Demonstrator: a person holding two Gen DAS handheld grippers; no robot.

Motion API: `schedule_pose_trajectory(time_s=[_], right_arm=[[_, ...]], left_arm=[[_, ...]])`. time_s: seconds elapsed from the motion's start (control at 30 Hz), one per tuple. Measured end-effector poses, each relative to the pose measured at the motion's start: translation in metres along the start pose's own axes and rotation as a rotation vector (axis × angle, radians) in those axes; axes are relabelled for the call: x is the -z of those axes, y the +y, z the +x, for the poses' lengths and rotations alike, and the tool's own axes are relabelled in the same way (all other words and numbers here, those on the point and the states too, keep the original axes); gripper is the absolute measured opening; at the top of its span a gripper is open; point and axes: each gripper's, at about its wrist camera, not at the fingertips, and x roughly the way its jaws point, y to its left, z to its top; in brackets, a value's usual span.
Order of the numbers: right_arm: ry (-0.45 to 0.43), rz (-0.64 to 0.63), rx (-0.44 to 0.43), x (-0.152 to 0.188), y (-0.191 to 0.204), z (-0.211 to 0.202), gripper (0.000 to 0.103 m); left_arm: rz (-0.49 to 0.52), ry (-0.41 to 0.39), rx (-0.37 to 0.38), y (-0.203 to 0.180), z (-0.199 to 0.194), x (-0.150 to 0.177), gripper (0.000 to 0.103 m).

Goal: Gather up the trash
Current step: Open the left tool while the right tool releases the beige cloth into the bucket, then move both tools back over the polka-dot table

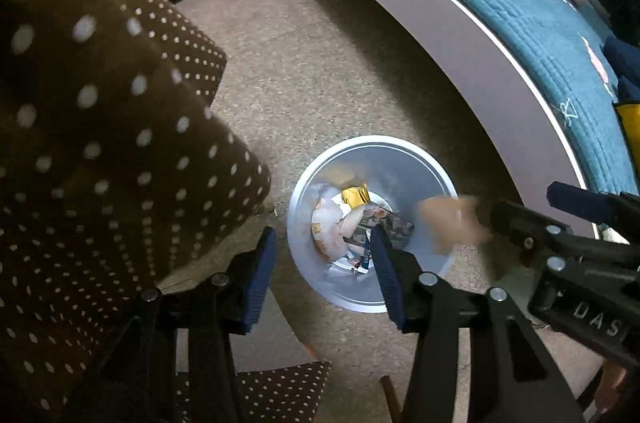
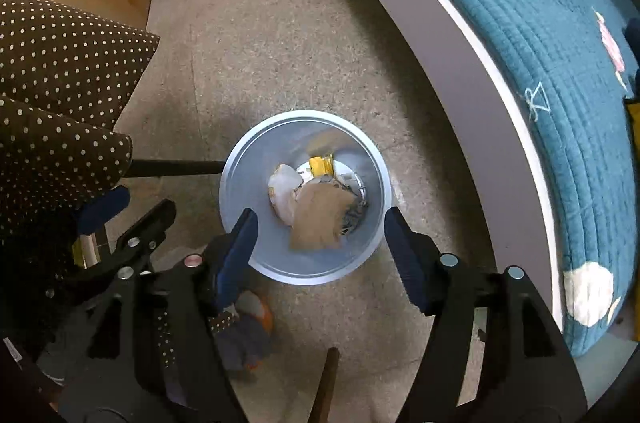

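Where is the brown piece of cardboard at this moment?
In the right wrist view, the brown piece of cardboard is in the round silver trash bin, over the other trash, beside a white crumpled wrapper and below a yellow packet.

Both views have soft, even indoor light. A dull shadow lies on the floor [image 2: 256,35] left of the bin [image 2: 240,191]. The fisheye lens bends the bed edge [image 1: 432,7] strongly. A brown scrap [image 1: 448,219] is smeared by motion blur, and the dotted cloth [image 1: 80,103] at the left is out of focus.
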Motion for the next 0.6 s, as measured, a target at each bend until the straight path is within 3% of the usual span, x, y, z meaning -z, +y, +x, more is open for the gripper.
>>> schedule_pose_trajectory(time_s=[0.6], right_arm=[[-0.010, 0.050, 0.040, 0.036, -0.029, -0.019, 0.065]], left_arm=[[0.049, -0.010, 0.019, -0.032, -0.017, 0.010, 0.048]])
